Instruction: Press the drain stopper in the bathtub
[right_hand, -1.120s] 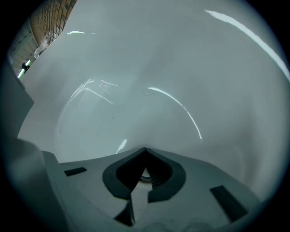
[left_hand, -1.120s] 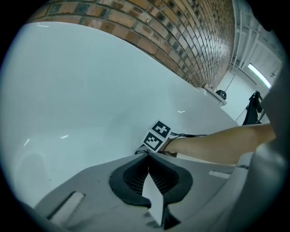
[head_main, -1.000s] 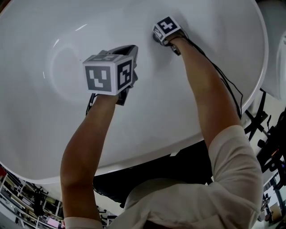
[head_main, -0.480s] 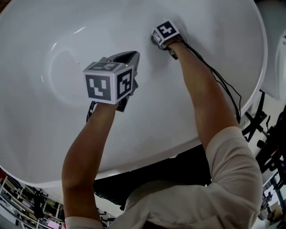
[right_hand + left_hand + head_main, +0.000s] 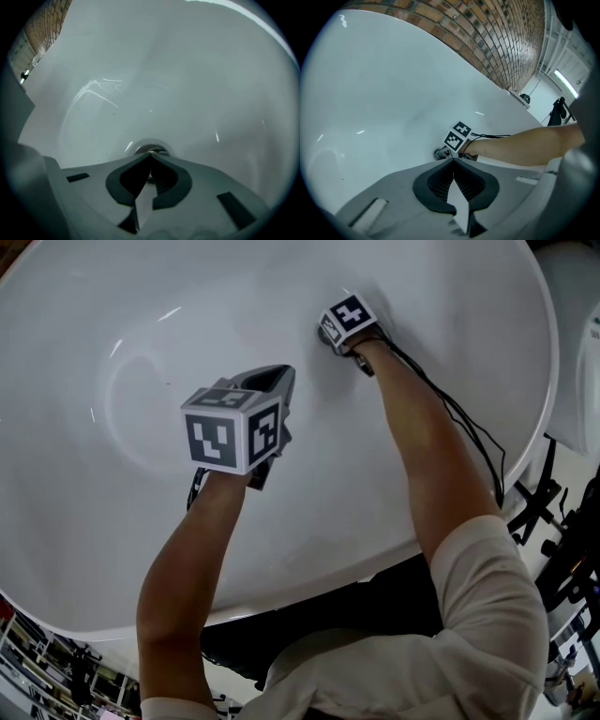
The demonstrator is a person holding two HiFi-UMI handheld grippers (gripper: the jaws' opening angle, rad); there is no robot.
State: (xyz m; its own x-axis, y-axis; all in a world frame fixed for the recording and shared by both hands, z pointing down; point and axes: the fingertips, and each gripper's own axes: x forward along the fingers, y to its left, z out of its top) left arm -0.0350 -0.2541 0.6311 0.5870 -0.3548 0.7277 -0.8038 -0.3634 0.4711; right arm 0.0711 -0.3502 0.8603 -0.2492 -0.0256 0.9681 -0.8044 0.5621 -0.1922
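Observation:
The round metal drain stopper sits in the white bathtub floor. My right gripper is shut, its tips meeting right at the stopper's near edge; whether they touch it is unclear. In the head view the right gripper is deep in the tub with its marker cube on top, and it hides the stopper. My left gripper is shut on nothing and hovers above the tub floor, nearer the person. The left gripper view shows the right gripper ahead, down at the drain.
The tub's curved white wall rises on all sides, with a brick wall behind it. Black cables trail along the right forearm. Dark stands and gear are on the floor outside the tub's right rim.
The left gripper has drifted slightly down and right in the head view. The right gripper stays at the drain with only a small shift.

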